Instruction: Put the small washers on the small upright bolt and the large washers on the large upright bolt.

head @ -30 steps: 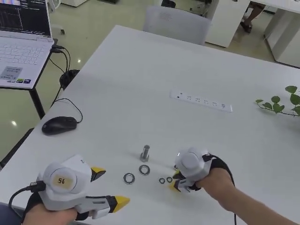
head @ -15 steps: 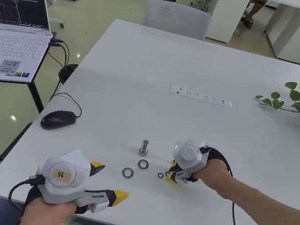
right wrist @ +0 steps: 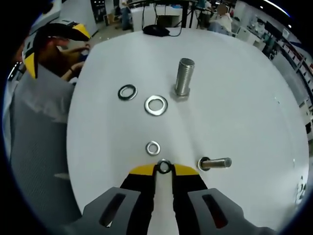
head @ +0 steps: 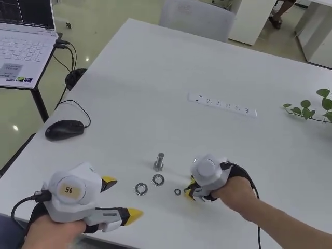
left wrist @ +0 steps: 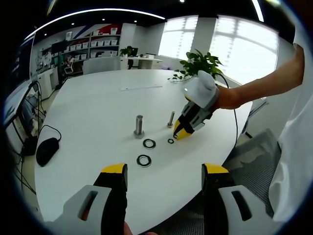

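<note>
My right gripper is clamped on a small washer, pinched at its yellow tips on the table, with the small bolt just beside them. The second small washer lies just ahead, and the large washers sit near the large bolt beyond. My left gripper hangs with its jaws spread, well apart from them.
</note>
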{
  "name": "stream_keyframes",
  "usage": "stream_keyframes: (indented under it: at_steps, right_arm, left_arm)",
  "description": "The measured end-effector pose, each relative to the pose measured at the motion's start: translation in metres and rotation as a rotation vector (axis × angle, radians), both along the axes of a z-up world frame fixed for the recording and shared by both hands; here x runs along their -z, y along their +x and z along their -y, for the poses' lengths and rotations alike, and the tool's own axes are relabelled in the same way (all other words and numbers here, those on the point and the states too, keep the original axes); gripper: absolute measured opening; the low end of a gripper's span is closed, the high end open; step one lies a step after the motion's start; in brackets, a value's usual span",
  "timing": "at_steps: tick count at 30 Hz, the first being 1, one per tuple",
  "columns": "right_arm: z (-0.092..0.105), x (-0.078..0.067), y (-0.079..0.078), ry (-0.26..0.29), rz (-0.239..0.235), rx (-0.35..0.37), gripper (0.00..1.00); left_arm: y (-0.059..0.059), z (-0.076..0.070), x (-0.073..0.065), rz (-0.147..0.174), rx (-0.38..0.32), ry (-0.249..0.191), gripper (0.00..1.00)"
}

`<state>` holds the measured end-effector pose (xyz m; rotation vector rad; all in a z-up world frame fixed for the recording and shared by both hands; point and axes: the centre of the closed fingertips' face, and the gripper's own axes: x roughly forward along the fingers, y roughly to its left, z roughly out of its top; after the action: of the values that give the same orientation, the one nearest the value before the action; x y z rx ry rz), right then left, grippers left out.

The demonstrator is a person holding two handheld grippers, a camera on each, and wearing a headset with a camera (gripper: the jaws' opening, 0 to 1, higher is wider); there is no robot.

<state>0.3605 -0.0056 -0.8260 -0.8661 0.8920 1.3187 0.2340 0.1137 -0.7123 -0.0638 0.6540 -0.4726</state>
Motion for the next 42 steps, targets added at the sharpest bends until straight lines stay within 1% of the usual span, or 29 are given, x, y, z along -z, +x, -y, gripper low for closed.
stream_keyframes:
  at_steps: [2, 7, 12, 17, 22, 24, 27, 29, 38, 42]
  right_arm:
    - [0.001, 0.000, -0.003, 0.014, -0.010, 0.034, 0.13]
    - [0.008, 0.000, -0.011, 0.029, -0.009, 0.057, 0.13]
    - [0.012, -0.002, -0.017, 0.036, -0.009, 0.060, 0.13]
    - [0.015, -0.007, -0.015, 0.063, -0.017, 0.099, 0.13]
    - [0.019, -0.012, -0.013, 0.074, -0.014, 0.113, 0.13]
    - [0.021, -0.014, -0.009, 0.082, -0.008, 0.122, 0.13]
    - [0.021, -0.023, -0.005, 0.095, 0.008, 0.131, 0.13]
    - [0.021, -0.033, 0.001, 0.109, 0.029, 0.136, 0.13]
    - [0.022, -0.064, 0.025, 0.148, 0.092, 0.155, 0.13]
    - [0.021, -0.072, 0.033, 0.157, 0.111, 0.156, 0.13]
  left_arm:
    - [-0.001, -0.001, 0.001, -0.003, -0.003, 0.000, 0.61]
    - [-0.001, -0.002, 0.003, -0.006, -0.003, 0.003, 0.60]
    - [0.000, 0.000, 0.001, -0.002, 0.002, 0.001, 0.60]
    - [0.001, 0.000, 0.001, -0.001, 0.004, -0.001, 0.60]
    - [0.000, -0.001, 0.003, -0.004, 0.003, -0.001, 0.60]
    - [0.000, -0.001, 0.003, -0.003, 0.002, -0.002, 0.60]
    - [-0.001, -0.001, 0.002, -0.003, -0.002, -0.004, 0.60]
    - [-0.002, -0.001, 0.002, -0.003, -0.002, -0.005, 0.60]
    - [0.002, 0.001, 0.000, 0.002, 0.007, -0.002, 0.60]
    - [0.003, 0.000, -0.001, 0.004, 0.010, -0.001, 0.60]
